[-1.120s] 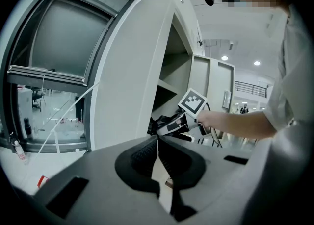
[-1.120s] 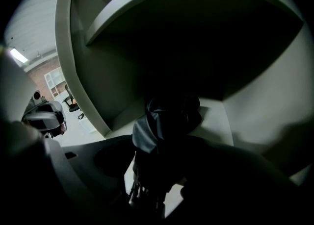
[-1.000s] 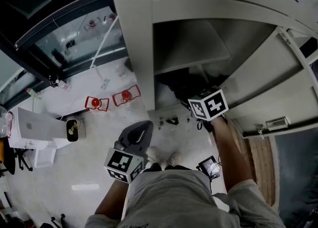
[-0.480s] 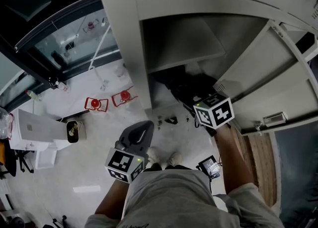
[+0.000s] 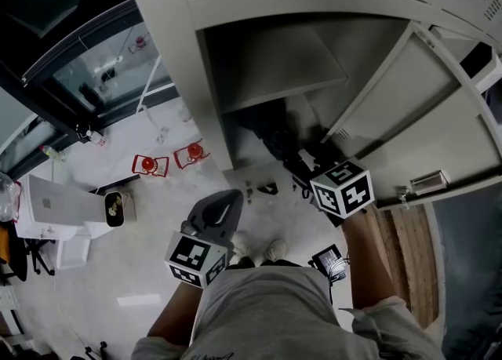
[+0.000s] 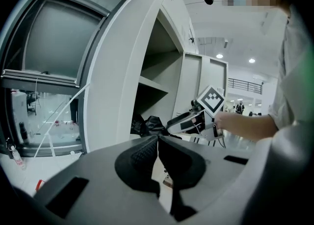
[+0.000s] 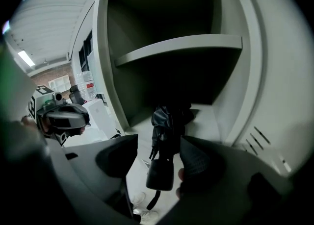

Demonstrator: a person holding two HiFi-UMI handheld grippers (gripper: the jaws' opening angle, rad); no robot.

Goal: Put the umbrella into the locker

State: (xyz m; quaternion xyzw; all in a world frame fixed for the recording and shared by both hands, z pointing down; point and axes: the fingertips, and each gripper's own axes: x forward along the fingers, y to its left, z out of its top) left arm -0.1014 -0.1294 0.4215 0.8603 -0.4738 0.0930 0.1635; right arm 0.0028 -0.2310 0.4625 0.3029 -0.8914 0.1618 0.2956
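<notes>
The locker [image 5: 169, 37] is matt painted metal, the umbrella [image 7: 167, 121] black cloth with a smooth plastic handle [image 7: 160, 174].

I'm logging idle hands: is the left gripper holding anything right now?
No, the left gripper has its jaws pressed together with nothing between them.

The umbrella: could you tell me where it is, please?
In the right gripper view the umbrella lies on the floor of the locker, under the shelf, its handle poking out between the right tool's parted jaws.

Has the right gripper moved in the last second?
Yes. The right gripper has drawn back from the locker toward the person, judged against the door latch.
</notes>
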